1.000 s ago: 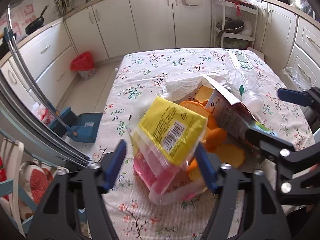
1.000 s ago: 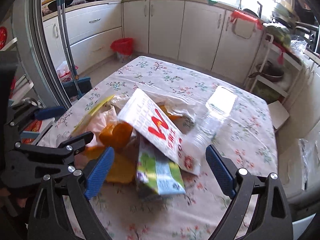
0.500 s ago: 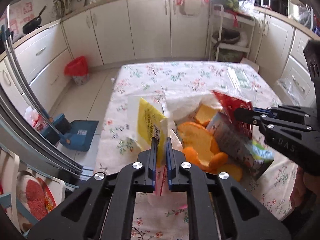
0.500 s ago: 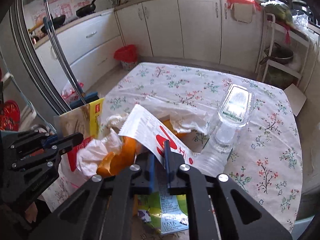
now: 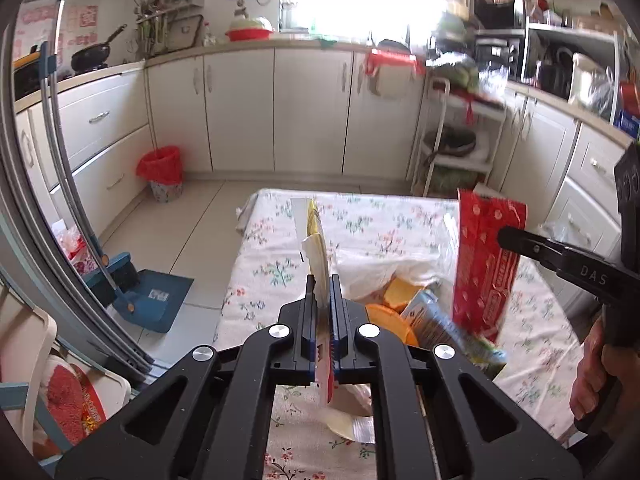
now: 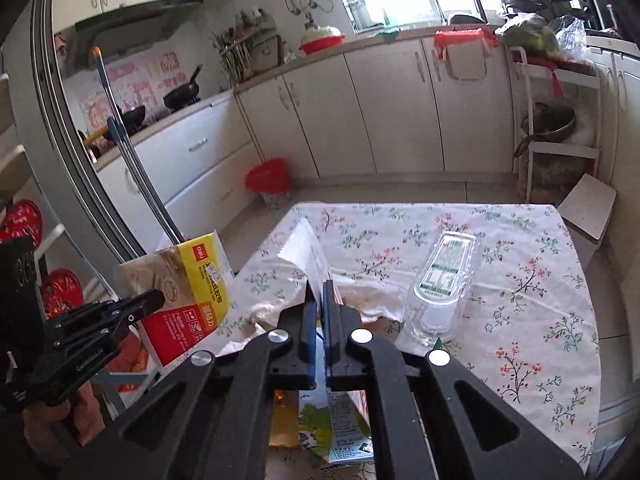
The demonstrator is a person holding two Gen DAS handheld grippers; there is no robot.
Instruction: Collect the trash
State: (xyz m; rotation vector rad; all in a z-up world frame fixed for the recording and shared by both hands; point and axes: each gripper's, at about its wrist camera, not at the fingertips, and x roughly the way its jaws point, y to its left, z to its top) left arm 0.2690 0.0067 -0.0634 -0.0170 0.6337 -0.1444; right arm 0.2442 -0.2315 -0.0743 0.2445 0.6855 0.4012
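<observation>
My left gripper (image 5: 323,292) is shut on a yellow and red snack packet (image 5: 316,240) and holds it edge-on above the table; the packet also shows in the right wrist view (image 6: 188,296). My right gripper (image 6: 317,296) is shut on a red and white wrapper (image 6: 308,252), seen as a red bag in the left wrist view (image 5: 486,264). Orange peels (image 5: 386,316), a white plastic bag (image 5: 376,268), a green carton (image 6: 340,432) and a crushed clear bottle (image 6: 444,280) lie on the floral tablecloth (image 6: 520,320).
A red-lined waste bin (image 5: 162,172) stands on the floor by the white cabinets. A blue dustpan and broom (image 5: 140,288) lean at the left. A metal rack (image 5: 456,140) stands behind the table. A chair (image 5: 48,384) is at the near left.
Both grippers closed from open, the left on the yellow packet and the right on the red and white wrapper, and both have lifted their items up off the table.
</observation>
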